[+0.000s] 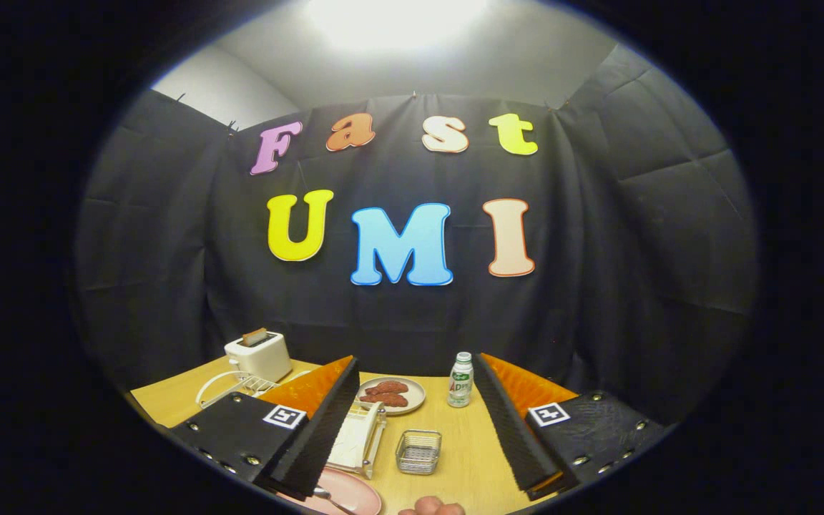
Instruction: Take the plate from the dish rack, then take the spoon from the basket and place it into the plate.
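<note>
Pink plate (pixel 344 492) seen laid on worktop (pixel 466 443), spoon (pixel 327 496) in it; task judged done. Tool (pixel 412 422) held open, nothing gripped.

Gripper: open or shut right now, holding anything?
Gripper: open, fingers spread wide, holding nothing; wire basket lies between them.

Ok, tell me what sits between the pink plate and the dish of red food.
A white slotted rack, seen in the gripper view, just inside the left finger. The tongs are open, holding nothing.
</note>
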The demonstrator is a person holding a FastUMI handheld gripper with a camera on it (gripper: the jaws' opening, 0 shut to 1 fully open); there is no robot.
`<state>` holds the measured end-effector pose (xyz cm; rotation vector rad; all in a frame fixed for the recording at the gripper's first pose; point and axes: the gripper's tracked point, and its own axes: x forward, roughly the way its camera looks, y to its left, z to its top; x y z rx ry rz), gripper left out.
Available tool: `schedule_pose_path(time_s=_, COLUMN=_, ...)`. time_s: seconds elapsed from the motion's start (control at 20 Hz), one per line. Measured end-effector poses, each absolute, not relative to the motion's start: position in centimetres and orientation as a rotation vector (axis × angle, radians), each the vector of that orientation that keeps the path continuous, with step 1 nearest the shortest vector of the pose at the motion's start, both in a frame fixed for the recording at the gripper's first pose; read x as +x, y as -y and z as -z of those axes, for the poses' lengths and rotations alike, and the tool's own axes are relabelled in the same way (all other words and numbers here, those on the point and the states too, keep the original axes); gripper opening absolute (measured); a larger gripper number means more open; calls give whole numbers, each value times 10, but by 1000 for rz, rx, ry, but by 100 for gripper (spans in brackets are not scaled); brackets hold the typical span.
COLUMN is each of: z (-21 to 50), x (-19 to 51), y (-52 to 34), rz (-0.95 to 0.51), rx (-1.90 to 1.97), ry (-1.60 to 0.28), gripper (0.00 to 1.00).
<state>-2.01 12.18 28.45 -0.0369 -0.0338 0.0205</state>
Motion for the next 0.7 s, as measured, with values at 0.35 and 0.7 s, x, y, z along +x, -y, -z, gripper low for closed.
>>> schedule_pose_path(time_s=0.35, z=-293, x=-23, y=-122, rz=-35, rx=-68, ry=56, gripper=95)
schedule_pose_path(time_s=0.7, z=-287, x=-18, y=-114, rz=-52, rx=-65, ry=48, gripper=95)
